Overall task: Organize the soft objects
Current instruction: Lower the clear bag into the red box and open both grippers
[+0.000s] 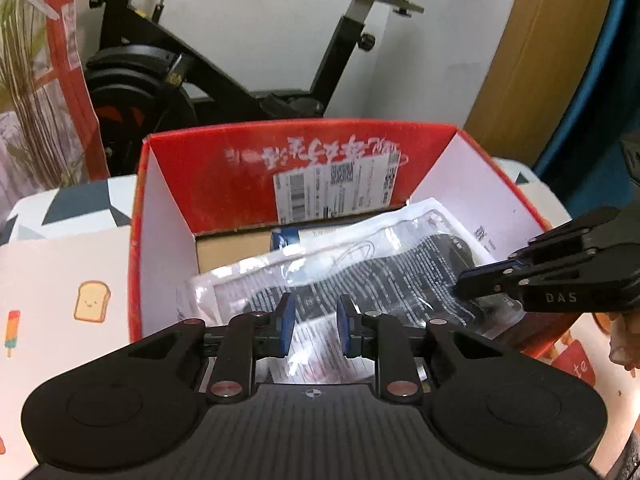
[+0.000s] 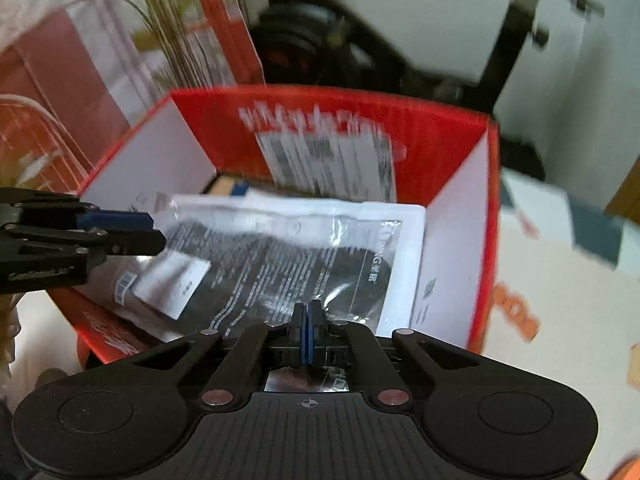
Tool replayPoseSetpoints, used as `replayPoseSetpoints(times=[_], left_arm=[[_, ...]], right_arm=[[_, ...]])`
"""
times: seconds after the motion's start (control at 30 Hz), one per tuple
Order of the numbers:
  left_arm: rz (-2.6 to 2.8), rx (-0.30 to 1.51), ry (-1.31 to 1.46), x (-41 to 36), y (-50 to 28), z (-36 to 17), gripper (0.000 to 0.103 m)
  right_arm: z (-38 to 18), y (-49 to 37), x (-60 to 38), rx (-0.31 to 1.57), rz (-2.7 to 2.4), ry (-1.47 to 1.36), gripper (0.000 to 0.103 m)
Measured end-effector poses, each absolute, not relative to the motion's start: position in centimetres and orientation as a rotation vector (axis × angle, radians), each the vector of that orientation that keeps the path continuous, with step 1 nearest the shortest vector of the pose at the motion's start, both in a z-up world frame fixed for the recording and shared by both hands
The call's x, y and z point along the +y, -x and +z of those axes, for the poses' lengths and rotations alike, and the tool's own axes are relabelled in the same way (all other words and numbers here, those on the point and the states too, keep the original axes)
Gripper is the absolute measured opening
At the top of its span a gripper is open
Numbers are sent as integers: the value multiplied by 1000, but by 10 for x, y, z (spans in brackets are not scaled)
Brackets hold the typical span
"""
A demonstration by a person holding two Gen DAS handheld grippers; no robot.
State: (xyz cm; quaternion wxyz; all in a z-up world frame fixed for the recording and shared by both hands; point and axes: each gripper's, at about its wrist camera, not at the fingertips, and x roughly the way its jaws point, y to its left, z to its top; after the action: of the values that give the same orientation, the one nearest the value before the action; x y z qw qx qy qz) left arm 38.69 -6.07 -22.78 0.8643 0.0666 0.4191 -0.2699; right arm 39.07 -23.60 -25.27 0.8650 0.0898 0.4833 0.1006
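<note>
Both tools hover over the red cardboard box [image 1: 256, 176]: left tool [image 1: 316, 320] narrowly spread, right tool [image 2: 307, 332] pressed together, empty. A clear plastic-wrapped black garment packet [image 2: 304, 256] lies slanted inside, directly beneath both, long axis running left to right.

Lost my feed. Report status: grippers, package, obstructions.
Left gripper part-open over the clear plastic package, not gripping. Right gripper shut at the package's near edge. Package lies slanted in the red box. Nothing in the way.
</note>
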Motion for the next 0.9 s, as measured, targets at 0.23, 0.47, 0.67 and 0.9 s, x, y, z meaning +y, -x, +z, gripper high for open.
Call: replayPoseSetpoints(times=[0.23, 0.47, 0.67, 0.9], left_arm=[[-538, 959, -211, -70, -387, -245, 24], [-520, 963, -190, -69, -390, -248, 24], [-515, 889, -164, -62, -378, -226, 25], [-498, 728, -139, -41, -342, -187, 49]], right_arm=[[-261, -399, -237, 1092, 240, -187, 1], [-267, -402, -233, 1105, 213, -180, 1], [-255, -389, -231, 1059, 180, -192, 13], [-220, -345, -224, 868, 126, -154, 62]])
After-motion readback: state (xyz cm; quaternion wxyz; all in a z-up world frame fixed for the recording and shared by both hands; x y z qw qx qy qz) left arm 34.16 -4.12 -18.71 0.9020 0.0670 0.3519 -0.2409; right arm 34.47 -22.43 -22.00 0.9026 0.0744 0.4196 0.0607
